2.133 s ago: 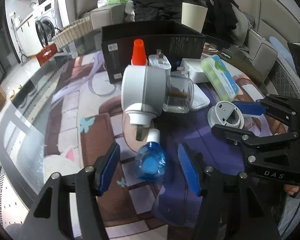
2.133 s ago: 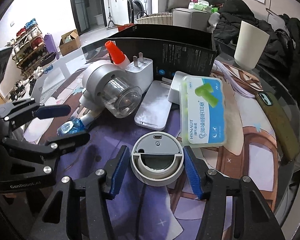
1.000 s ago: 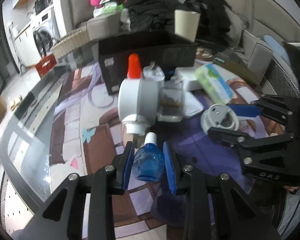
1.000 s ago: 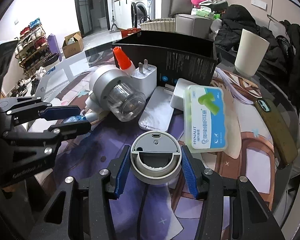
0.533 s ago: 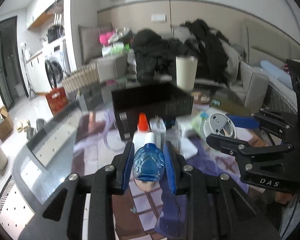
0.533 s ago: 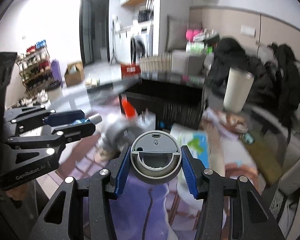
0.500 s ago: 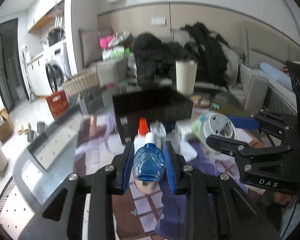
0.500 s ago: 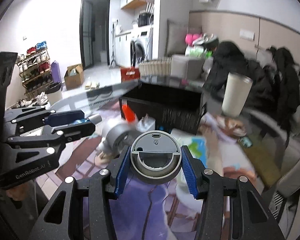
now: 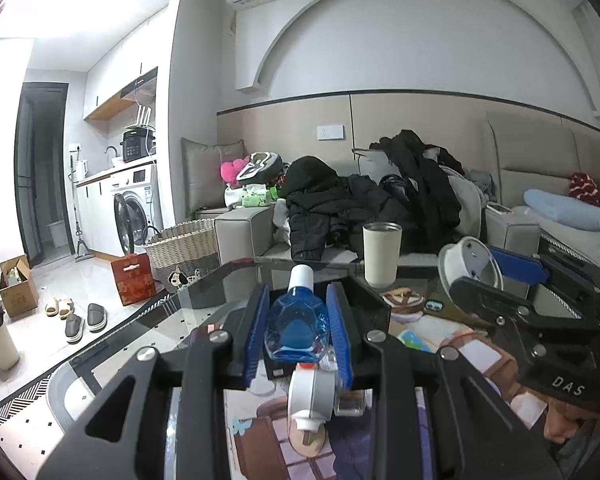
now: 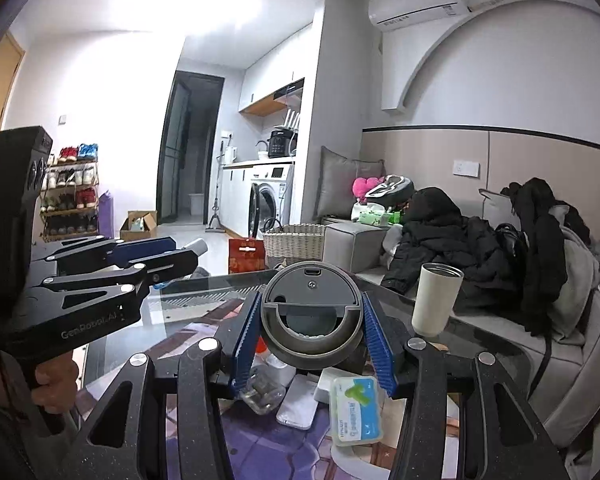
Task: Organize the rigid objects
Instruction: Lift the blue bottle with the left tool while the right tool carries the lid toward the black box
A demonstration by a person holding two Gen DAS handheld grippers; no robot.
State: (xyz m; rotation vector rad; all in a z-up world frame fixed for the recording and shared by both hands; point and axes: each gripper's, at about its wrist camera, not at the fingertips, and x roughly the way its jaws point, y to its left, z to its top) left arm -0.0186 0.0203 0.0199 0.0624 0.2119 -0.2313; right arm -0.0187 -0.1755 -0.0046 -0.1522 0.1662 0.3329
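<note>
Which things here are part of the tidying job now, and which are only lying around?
Job:
- blue bottle, held in left gripper
- round grey device, held in right gripper
- black box

Lying about:
- tumbler
- earplug case
- coats
- basket

We note that the black box (image 9: 374, 306) at the table's (image 9: 148, 344) far edge is largely hidden behind the left gripper (image 9: 298, 330) and its blue bottle (image 9: 297, 328). The orange-capped item (image 9: 306, 365) shows only a sliver beneath the bottle. In the right wrist view, the round grey device (image 10: 311, 316) screens the box, and the clear jar (image 10: 260, 394) is partly covered by a blue pad.
</note>
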